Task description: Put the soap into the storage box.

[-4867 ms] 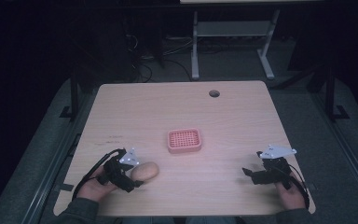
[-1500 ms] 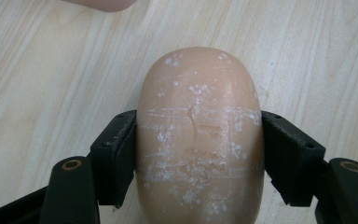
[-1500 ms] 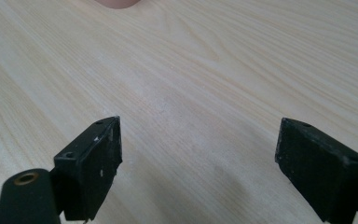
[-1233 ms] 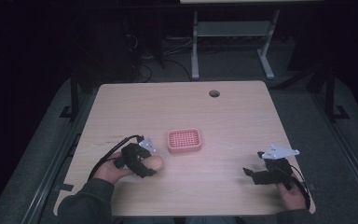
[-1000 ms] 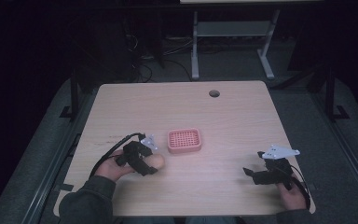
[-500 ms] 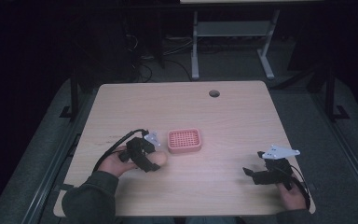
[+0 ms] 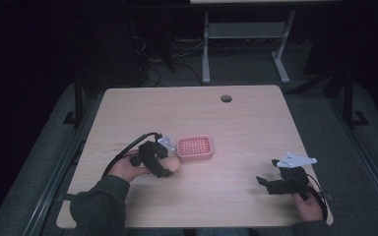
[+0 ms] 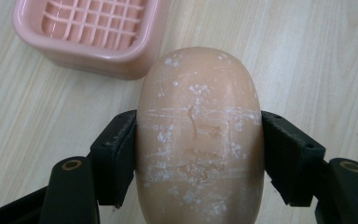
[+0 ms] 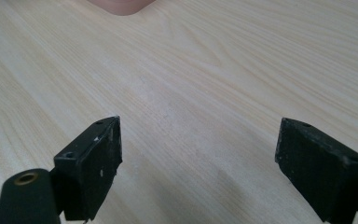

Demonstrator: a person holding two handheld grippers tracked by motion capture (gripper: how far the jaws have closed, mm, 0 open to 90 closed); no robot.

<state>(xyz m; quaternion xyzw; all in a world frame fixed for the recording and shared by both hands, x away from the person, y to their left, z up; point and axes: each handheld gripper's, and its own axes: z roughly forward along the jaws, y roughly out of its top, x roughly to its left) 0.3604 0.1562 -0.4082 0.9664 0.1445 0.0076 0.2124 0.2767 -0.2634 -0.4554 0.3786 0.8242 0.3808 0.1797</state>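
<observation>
left gripper point(image 7: 170, 164): black body, black blocky jaws, brass-ringed screw holes, grey plate on top, black looping cable | right gripper point(image 7: 263, 181): black, square jaw pads, grey three-cornered plate, black cable | sleeves: dark, greenish-grey on left arm

- Right tool point(image 9: 198, 163) holds its black jaws wide apart over bare pale worktop point(image 9: 214, 70).
- Pink dish point(image 9: 121, 5) corner peeks in at top edge.

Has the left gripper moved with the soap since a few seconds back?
Yes. The left gripper, shut on the soap, has gone forward and rightward, right up beside the pink soap dish.
</observation>
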